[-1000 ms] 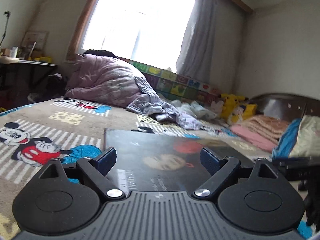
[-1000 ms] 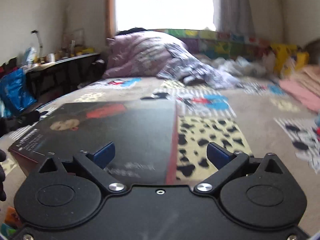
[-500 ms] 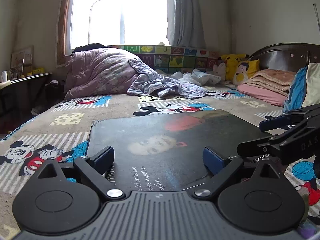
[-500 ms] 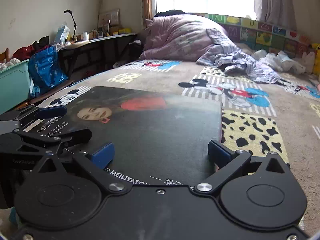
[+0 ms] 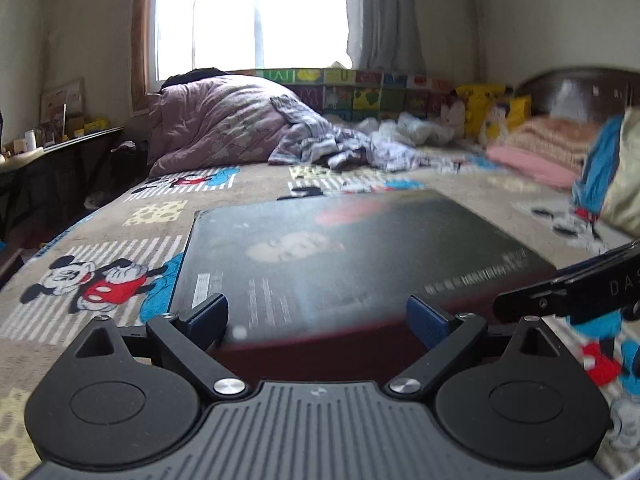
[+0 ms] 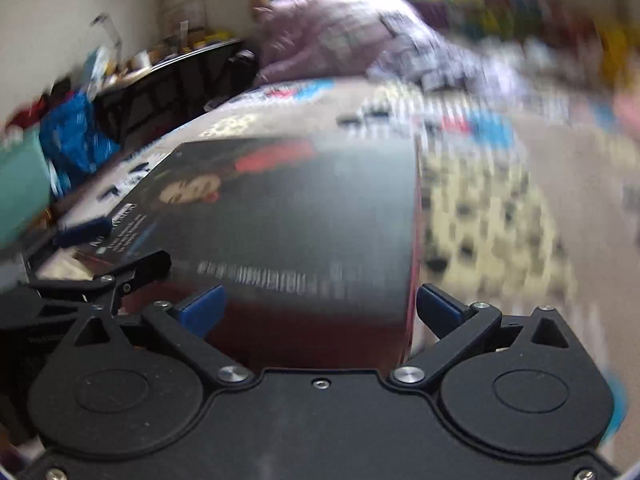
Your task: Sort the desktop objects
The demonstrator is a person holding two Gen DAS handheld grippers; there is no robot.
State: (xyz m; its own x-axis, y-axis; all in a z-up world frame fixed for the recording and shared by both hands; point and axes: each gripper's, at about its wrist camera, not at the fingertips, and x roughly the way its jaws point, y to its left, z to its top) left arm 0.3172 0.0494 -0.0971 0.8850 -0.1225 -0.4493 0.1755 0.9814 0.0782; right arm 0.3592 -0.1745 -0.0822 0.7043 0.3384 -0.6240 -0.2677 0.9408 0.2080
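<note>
Sorting looks barely begun: the dark box (image 5: 360, 256) lies flat on the bed (image 5: 120, 236), just ahead of both wide-open, empty tongs, left (image 5: 318, 318) and right (image 6: 320, 308), not yet gripped.

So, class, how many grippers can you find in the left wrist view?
2. The left gripper fills the bottom, fingers open at the dark box. Part of the right gripper enters from the right edge.

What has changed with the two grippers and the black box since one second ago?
Both grippers have come lower and closer to the near red edge of the black box. The left gripper and the right gripper remain open, holding nothing. The box still lies on the Mickey Mouse blanket.
</note>
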